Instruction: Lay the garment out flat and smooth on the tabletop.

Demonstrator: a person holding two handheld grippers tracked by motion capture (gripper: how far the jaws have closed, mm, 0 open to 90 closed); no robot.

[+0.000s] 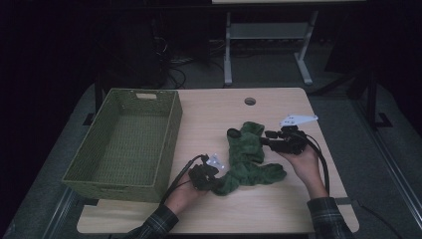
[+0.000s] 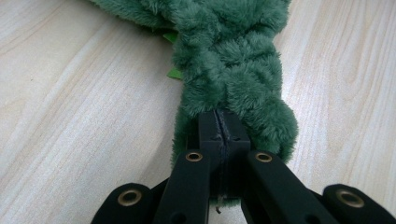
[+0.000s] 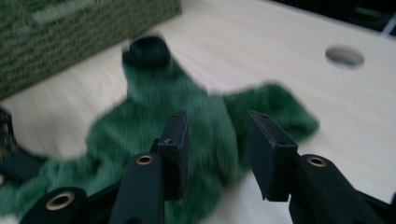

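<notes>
The wooden worktop [image 1: 209,214] is carrying a green woven basket [image 1: 130,144] on its left side, standing empty, and a green plush cloth [image 1: 247,158] lying crumpled to the right of it, near the middle of the worktop and well apart from the basket wall. Judging from this, the step in hand is gathering the cloth, probably to straighten or fold it, or to carry it across to the basket.

The left gripper [image 1: 208,177] is pinching the near end of the plush cloth; in the left gripper view its jaws are pressing together with the green pile [image 2: 233,70] bunching around their tips. The right gripper [image 1: 271,140] is hovering at the cloth's far right edge, and in the right gripper view its jaws are standing apart with nothing between them, the blurred cloth [image 3: 196,116] lying just beyond.

The next move seems to call for the right gripper to be lowering onto a free corner and closing there, while the left is keeping its pinch.
</notes>
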